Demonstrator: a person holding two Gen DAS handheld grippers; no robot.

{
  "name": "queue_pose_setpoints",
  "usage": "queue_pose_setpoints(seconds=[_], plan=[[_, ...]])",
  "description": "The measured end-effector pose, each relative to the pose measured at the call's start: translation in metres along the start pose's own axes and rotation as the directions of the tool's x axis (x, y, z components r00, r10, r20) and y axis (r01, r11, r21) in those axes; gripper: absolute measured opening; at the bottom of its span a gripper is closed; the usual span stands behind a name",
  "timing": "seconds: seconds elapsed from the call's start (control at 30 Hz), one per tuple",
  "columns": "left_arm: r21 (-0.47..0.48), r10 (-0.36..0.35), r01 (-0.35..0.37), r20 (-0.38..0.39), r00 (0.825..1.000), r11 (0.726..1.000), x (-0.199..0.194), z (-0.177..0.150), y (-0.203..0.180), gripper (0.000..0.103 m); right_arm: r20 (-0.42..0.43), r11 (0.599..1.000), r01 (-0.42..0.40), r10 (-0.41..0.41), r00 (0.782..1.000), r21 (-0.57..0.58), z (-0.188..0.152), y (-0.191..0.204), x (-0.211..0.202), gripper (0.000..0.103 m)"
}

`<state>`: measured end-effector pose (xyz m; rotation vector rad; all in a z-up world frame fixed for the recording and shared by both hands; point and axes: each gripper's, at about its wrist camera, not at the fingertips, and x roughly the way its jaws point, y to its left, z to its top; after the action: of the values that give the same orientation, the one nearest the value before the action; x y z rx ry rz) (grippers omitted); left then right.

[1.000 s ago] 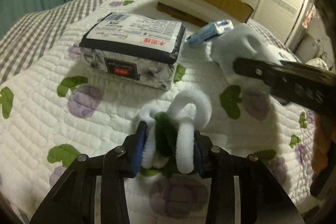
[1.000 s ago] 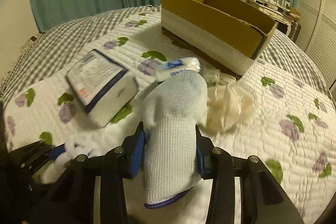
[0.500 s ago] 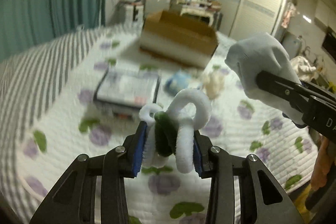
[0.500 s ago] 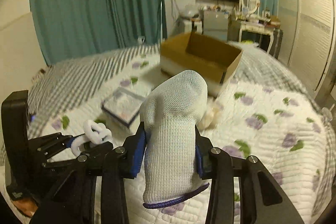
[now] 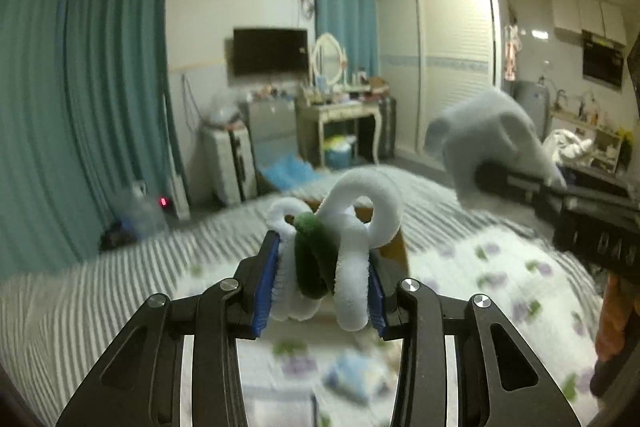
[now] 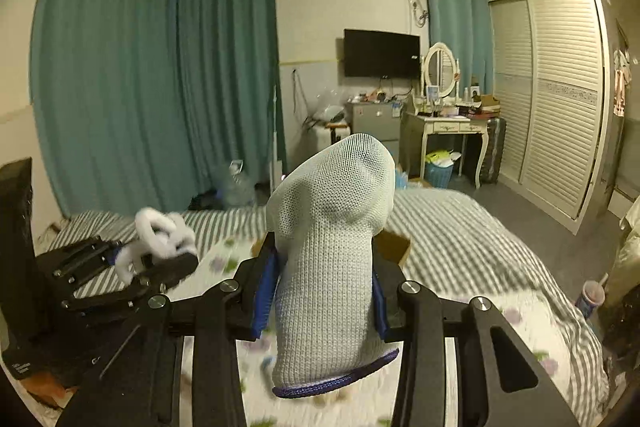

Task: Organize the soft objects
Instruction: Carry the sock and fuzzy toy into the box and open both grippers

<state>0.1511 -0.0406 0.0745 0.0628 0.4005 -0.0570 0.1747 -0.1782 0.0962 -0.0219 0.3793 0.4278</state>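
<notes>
A white mesh sock stands upright between the blue pads of my right gripper, its long axis running straight up, rounded toe at the top and navy-trimmed cuff hanging below the fingers. The jaws are pressed onto the sock's lower half, so most of its length rises clear above them. In my left gripper, a bundle of white and dark green chenille stems is pinched between the pads, its white loops arching up and forward past the fingertips. Seen from the left wrist, the sock sits off to the right and higher than the stems, the two loads well apart; from the right wrist the left gripper and its white loops show low on the left. Both claws are held above the bed, with its grey-and-white striped cover and flowered quilt blurred beneath. A cardboard box peeks out just behind the sock, mostly hidden. Teal curtains close the left side; a wall television, a dressing table with oval mirror and a louvred wardrobe line the far end, across open floor to the right of the bed.
</notes>
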Motion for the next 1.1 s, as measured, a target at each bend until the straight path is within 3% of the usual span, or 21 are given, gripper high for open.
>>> queue_pose_setpoints(seconds=[0.13,0.23,0.43,0.57,0.73,0.77,0.8,0.83,0.87,1.0,1.1], plan=[[0.010,-0.027,0.027,-0.016,1.000,1.000,0.068,0.031,0.013,0.038,-0.006,1.000,0.016,-0.016,1.000,0.008,0.019,-0.012,0.047,0.039],[0.021,-0.012,0.013,-0.033,0.999,1.000,0.113,0.038,0.022,0.038,-0.022,1.000,0.027,-0.027,0.999,0.015,0.023,-0.022,0.088,0.039],[0.101,-0.065,0.075,-0.096,0.993,0.992,0.194,0.013,0.026,0.038,-0.097,0.998,0.047,-0.042,0.994,0.048,0.003,-0.044,0.180,0.039],[0.143,-0.044,0.074,-0.201,0.979,0.987,0.235,-0.014,0.017,0.038,-0.171,0.997,0.059,-0.049,0.984,0.057,-0.027,-0.054,0.225,0.039],[0.139,-0.010,0.047,-0.252,0.968,0.989,0.250,-0.031,0.013,0.044,-0.249,0.994,0.065,-0.042,0.968,0.086,-0.056,-0.068,0.259,0.044],[0.133,0.002,0.033,-0.258,0.966,0.991,0.250,-0.033,0.013,0.050,-0.254,0.993,0.069,-0.043,0.966,0.093,-0.059,-0.070,0.260,0.049],[0.134,0.023,0.013,-0.265,0.964,0.991,0.251,-0.034,0.012,0.069,-0.257,0.992,0.073,-0.045,0.965,0.101,-0.060,-0.072,0.260,0.063],[0.133,0.047,-0.012,-0.264,0.963,0.991,0.249,-0.034,0.011,0.079,-0.248,0.991,0.087,-0.059,0.967,0.106,-0.059,-0.075,0.256,0.073],[0.122,0.041,-0.010,-0.254,0.966,0.992,0.242,-0.034,0.010,0.082,-0.233,0.989,0.101,-0.073,0.970,0.109,-0.058,-0.077,0.248,0.073],[0.096,0.045,-0.025,-0.214,0.976,0.995,0.211,-0.013,0.010,0.082,-0.204,0.988,0.112,-0.088,0.975,0.108,-0.037,-0.083,0.214,0.073],[0.084,0.040,-0.027,-0.158,0.987,0.996,0.164,0.014,0.015,0.082,-0.160,0.989,0.119,-0.104,0.982,0.088,-0.012,-0.078,0.169,0.073]])
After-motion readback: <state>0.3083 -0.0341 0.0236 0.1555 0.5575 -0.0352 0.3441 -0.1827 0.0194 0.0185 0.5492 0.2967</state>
